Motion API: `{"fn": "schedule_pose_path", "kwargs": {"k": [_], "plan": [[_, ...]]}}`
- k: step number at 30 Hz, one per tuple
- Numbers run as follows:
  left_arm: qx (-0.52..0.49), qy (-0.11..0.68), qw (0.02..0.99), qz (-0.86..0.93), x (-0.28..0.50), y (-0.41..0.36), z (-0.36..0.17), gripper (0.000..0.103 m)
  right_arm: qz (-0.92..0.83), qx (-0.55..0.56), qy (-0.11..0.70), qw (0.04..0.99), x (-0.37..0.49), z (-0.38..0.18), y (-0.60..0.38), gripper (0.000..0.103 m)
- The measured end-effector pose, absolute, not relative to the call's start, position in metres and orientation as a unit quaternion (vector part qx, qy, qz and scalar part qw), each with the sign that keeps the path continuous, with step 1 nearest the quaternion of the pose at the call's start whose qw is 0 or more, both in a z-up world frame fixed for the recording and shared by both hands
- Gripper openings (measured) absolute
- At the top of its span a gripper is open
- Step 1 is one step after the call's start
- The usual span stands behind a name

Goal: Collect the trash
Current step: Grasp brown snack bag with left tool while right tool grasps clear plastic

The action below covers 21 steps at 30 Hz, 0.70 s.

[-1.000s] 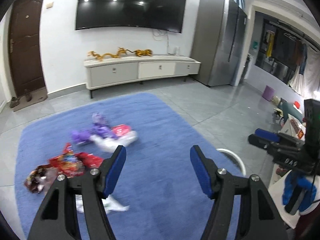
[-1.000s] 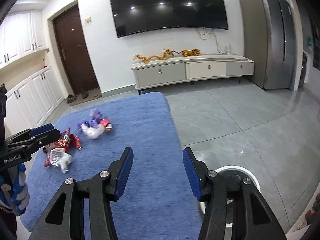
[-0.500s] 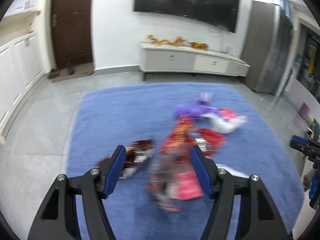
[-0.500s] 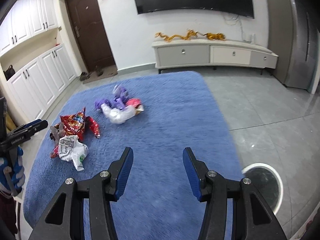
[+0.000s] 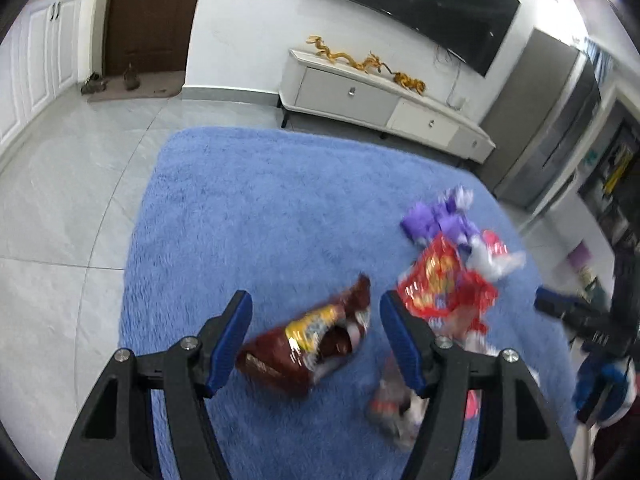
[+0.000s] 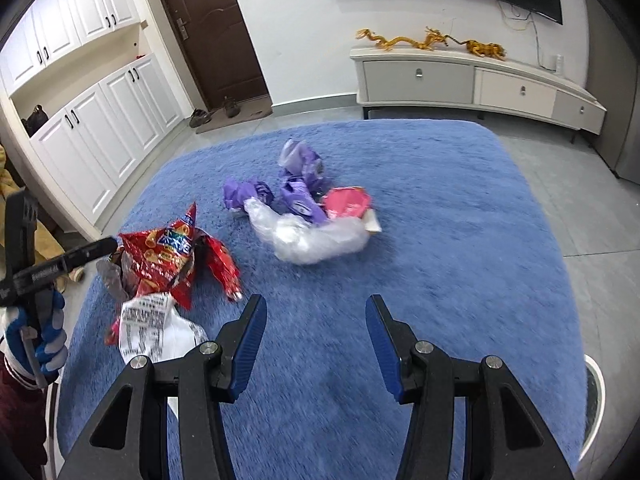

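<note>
While both grippers hang part-open and empty, left gripper [image 5: 314, 338] frames a brown snack bag [image 5: 308, 340] on the blue rug [image 5: 256, 200], long axis diagonal, crimped end pointing upper right; right gripper [image 6: 316, 342] over bare pile.

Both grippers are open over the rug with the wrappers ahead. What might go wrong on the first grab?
1. The brown snack bag lies between the open left gripper fingers, but it is crumpled and glossy; a shallow pinch may slip off.
2. The red chip bag overlaps the white printed wrapper, so one may drag the other.
3. The right gripper has only blue rug between its fingers; closing now catches pile.
</note>
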<state>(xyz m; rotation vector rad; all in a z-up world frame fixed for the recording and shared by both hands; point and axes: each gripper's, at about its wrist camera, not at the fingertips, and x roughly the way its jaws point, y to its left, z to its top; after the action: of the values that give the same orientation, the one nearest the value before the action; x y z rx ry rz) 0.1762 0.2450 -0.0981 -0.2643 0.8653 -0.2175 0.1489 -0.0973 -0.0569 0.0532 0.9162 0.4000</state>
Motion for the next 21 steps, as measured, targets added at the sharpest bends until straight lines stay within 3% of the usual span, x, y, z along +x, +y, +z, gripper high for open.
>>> {"fn": "schedule_pose_path", "kwargs": {"k": [8, 21], "plan": [[-0.149, 0.452, 0.876, -0.076, 0.192, 0.254, -0.127, 0.065, 0.201, 0.051, 0.446, 0.871, 0.170, -0.062, -0.094, 0.049], [-0.087, 0.428, 0.894, -0.099, 0.151, 0.218, -0.125, 0.064, 0.206, 0.141, 0.457, 0.854, 0.204, -0.076, -0.108, 0.048]]}}
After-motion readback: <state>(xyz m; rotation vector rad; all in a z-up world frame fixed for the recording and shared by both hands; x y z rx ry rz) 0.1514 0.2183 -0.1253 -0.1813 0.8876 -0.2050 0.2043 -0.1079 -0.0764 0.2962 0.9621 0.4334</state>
